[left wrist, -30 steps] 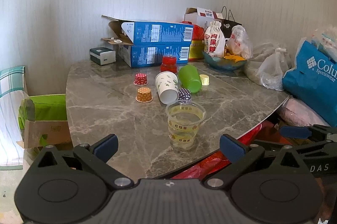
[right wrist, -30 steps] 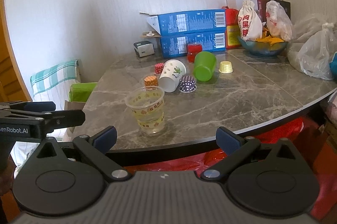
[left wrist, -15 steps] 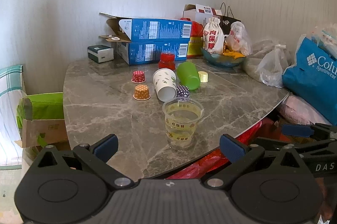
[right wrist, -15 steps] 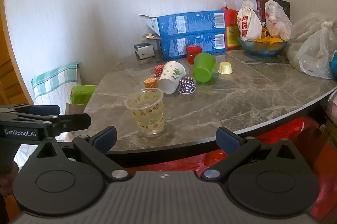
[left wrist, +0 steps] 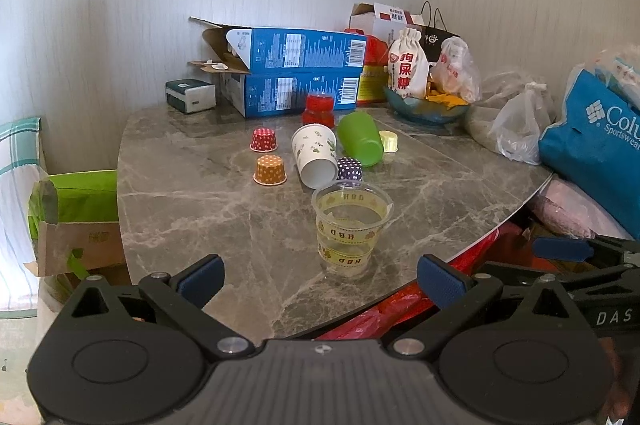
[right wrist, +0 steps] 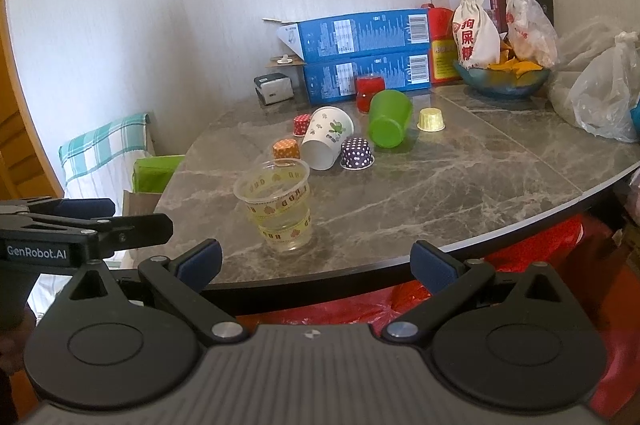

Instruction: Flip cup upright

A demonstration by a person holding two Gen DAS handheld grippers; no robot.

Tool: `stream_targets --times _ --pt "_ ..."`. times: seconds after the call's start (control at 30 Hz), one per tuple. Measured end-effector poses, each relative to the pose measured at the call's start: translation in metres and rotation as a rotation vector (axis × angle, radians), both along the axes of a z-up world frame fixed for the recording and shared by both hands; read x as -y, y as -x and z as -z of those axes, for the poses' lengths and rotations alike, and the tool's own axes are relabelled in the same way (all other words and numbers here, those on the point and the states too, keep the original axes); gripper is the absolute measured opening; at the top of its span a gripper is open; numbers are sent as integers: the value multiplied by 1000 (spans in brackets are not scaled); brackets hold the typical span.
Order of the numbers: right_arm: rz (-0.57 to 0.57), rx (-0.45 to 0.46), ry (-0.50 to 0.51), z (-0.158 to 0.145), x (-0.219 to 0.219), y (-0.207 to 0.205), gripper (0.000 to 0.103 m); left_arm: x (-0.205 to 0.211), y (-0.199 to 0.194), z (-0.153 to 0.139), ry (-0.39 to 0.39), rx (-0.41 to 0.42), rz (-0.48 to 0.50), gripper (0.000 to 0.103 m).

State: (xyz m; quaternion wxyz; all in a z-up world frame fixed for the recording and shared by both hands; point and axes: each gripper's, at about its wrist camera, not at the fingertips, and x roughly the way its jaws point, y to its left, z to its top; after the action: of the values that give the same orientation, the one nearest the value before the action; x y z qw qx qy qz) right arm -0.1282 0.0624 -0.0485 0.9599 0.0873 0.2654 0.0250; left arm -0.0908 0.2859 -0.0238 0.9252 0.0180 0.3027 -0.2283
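Note:
A clear plastic cup with yellow bands stands upright near the front edge of the grey marble table. Behind it a white paper cup and a green cup lie on their sides. A red cup stands behind them. My left gripper is open and empty, short of the clear cup. My right gripper is open and empty at the table's front edge.
Small paper baking cups stand upside down around the cups: red dotted, orange dotted, purple dotted, yellow. Blue boxes, a bowl with bags and plastic bags crowd the back and right.
Both grippers have drawn back slightly and risen; the table objects look a little farther. Nothing on the table has moved.

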Motion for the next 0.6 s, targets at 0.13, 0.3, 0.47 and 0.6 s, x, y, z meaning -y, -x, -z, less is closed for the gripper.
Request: stream_targets --times 0.13,0.3,0.47,0.6 --pt "2 5 -15 1 4 -1 101 1 -3 1 5 -8 2 103" --pt "-3 -3 -27 5 7 -6 101 1 -7 5 3 -16 3 103" --pt "-17 -11 -34 10 8 -13 101 1 -14 8 6 -22 -6 103" --pt "-20 -21 -37 14 11 -19 101 1 -19 11 9 -21 -4 103"
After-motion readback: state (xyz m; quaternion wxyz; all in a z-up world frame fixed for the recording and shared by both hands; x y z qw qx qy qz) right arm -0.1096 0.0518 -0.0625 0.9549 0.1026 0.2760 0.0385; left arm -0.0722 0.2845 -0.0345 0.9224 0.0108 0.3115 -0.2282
